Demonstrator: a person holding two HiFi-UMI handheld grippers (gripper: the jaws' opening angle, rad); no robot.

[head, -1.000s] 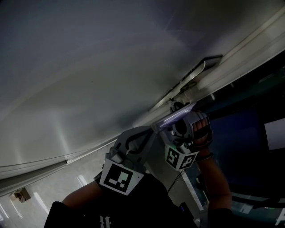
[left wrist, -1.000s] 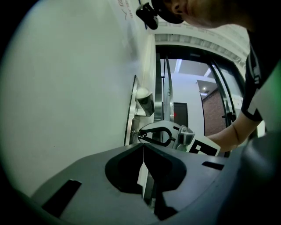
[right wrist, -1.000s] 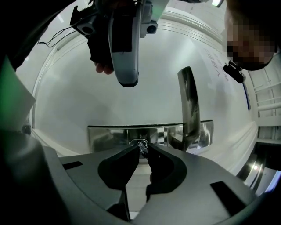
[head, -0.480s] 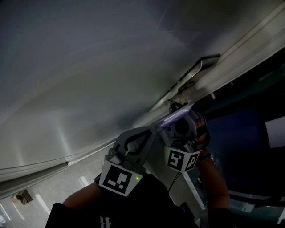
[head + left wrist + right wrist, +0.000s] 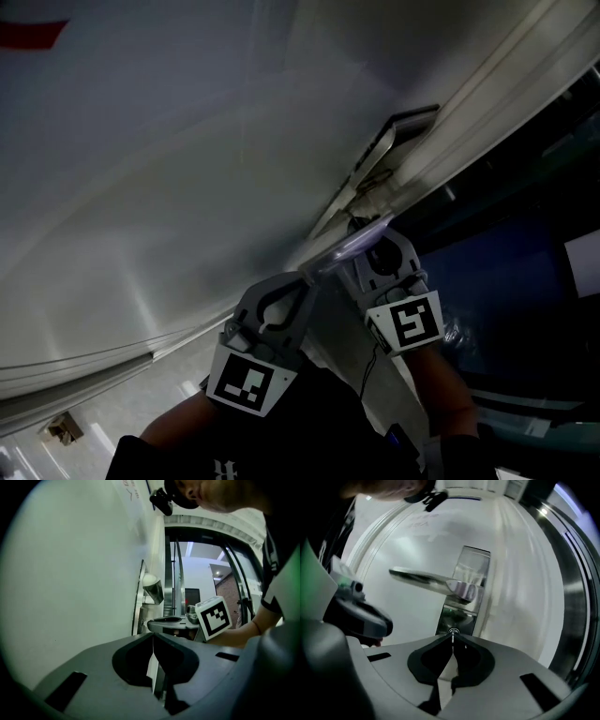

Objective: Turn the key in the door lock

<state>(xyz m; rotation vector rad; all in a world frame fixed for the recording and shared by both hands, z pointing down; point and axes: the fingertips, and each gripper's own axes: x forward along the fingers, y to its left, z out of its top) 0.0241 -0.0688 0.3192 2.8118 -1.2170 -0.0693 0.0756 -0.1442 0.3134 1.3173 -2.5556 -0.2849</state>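
The right tool (image 5: 453, 638) has rolled at the lock over the last second: in the head view its marker cube (image 5: 410, 322) now sits lower and further right, turned to a new angle, while the left tool (image 5: 153, 637) beside it has hardly shifted. In the right gripper view the right tool's jaws are pressed together at their tips on the key (image 5: 453, 633), a thin sliver of metal that stands in the lock (image 5: 457, 620). The lock is the dark lower part of the metal plate (image 5: 474, 564) on the pale door (image 5: 408, 541). Just above it the lever handle (image 5: 426, 579) reaches out to the left. The left tool's jaws are closed on each other with nothing between them. It hangs close to the door, near the right tool.
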